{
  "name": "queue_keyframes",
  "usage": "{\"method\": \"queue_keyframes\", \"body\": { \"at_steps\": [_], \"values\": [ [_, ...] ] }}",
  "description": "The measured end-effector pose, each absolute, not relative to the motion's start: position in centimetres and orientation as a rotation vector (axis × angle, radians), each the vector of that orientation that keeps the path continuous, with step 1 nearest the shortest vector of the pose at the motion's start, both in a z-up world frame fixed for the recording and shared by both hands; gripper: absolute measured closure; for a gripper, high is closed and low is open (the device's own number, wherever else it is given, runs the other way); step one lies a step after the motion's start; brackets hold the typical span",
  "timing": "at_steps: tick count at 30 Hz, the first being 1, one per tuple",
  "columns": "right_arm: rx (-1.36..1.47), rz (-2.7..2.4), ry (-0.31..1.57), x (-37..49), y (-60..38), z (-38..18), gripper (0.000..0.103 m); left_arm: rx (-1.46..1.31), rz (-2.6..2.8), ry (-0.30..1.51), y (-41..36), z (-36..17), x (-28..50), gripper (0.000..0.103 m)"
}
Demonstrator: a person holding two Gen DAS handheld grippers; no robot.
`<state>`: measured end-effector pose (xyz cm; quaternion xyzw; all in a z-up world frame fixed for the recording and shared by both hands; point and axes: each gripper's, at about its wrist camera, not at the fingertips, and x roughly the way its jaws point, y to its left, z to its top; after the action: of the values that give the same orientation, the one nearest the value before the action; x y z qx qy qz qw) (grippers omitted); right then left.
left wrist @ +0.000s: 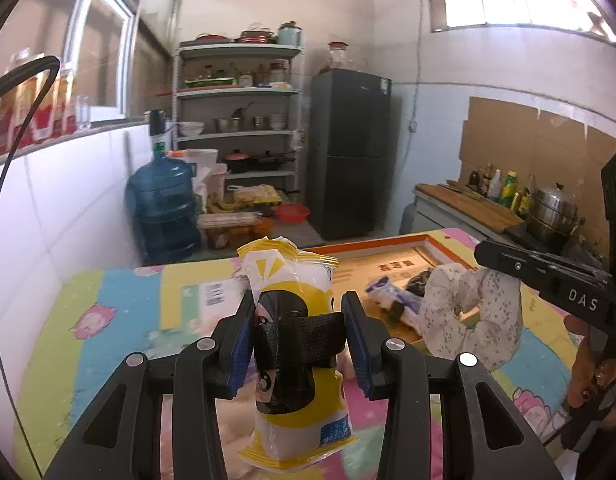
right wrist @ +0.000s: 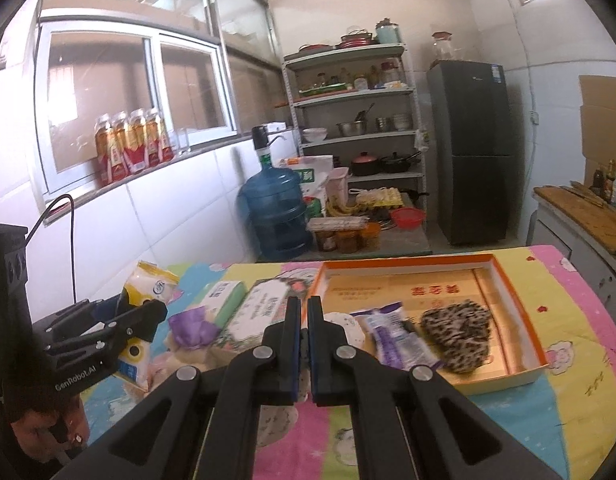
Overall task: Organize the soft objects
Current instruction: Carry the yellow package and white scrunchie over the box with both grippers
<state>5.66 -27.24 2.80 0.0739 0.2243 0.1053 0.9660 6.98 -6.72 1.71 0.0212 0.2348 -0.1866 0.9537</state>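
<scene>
both wrist views face the fridge point(left wrist: 349, 152), perhaps sharing the tray point(right wrist: 519, 312).

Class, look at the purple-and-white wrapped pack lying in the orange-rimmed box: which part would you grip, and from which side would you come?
Grip the purple-and-white pack across its narrow width near the middle, coming from above. It lies flat and long in the orange-rimmed box, with the leopard-print item close on one side, so a low sideways approach looks blocked.
</scene>
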Motion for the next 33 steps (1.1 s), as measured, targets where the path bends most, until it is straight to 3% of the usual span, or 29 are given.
{"method": "queue_keyframes", "body": {
  "at_steps": [15,33],
  "values": [
    [0.2,0.151,0.417,7.9,-34.9,3.0,0.1,0.095,-0.428,0.512,-14.8,1.2,10.6,0.06],
    [0.256,0.158,0.44,13.1,-39.7,0.7,0.1,0.159,-0.442,0.632,-20.9,-2.9,15.6,0.06]
  ]
}}
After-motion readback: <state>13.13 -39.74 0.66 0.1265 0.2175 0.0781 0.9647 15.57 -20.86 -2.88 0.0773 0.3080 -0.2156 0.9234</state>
